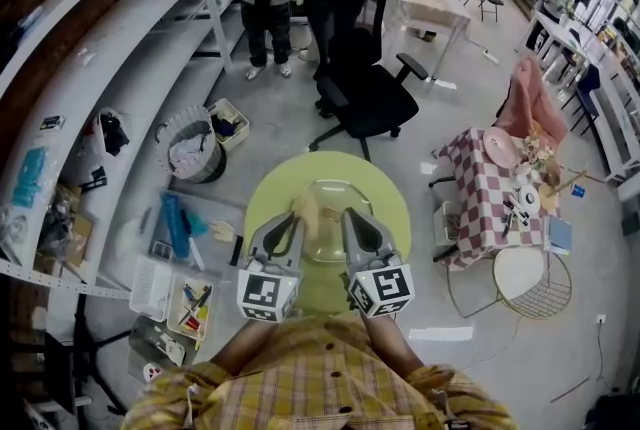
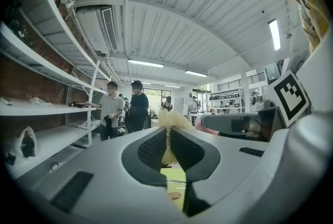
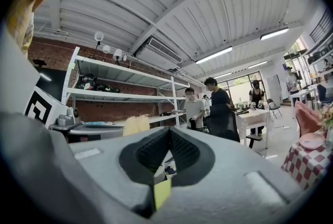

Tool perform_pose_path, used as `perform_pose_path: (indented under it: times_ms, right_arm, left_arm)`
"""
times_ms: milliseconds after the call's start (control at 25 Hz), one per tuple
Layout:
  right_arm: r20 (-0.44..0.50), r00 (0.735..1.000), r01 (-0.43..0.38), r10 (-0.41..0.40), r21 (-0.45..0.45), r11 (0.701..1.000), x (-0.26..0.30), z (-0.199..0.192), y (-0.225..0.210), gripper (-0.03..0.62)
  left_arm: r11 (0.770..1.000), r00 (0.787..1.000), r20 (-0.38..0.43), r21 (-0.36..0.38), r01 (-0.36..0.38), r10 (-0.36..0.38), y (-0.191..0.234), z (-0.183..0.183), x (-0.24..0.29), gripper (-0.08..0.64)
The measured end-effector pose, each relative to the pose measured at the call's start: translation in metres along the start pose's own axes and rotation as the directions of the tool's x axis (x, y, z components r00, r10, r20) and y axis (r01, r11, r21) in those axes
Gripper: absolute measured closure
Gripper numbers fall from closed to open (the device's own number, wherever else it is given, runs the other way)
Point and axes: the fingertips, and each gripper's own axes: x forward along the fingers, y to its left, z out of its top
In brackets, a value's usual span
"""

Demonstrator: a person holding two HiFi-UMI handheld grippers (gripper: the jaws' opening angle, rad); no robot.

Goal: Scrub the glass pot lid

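Hovering over glass pot lid (image 1: 330, 196): left tool (image 1: 293, 218) clamps yellow scrubber (image 2: 167, 147); right tool (image 1: 350, 216) closed, apparently empty. Best to steady lid, then scrub in circles.

1. A round table (image 1: 385, 193) is showing lime green.
2. A glass pot lid (image 1: 335, 200) is looking clear and colourless.
3. A scrubber (image 1: 303, 207) is showing pale yellow.
4. The left gripper (image 1: 290, 222) and right gripper (image 1: 352, 220) are showing grey, with black-and-white square markers.
5. A shirt (image 1: 320, 383) is showing yellow plaid.
6. A tablecloth (image 1: 485, 198) is showing red-and-white checks.
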Motion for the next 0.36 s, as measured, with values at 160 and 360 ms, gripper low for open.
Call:
perform_pose_path:
  times_ms: [160,360]
  right_arm:
    - [0.006,1.000,-0.001,0.001,-0.003,1.000,0.0033,0.0009,0.0019,0.594]
    - [0.014,1.000,-0.005,0.006,-0.018,1.000,0.0085,0.0032,-0.0009,0.594]
  left_arm:
    - [1.000,1.000,0.000,-0.001,-0.002,0.002,0.0032,0.0010,-0.0016,0.532]
    - [1.000,1.000,0.019,-0.020,0.000,0.001,0.0046,0.0039,0.0048,0.532]
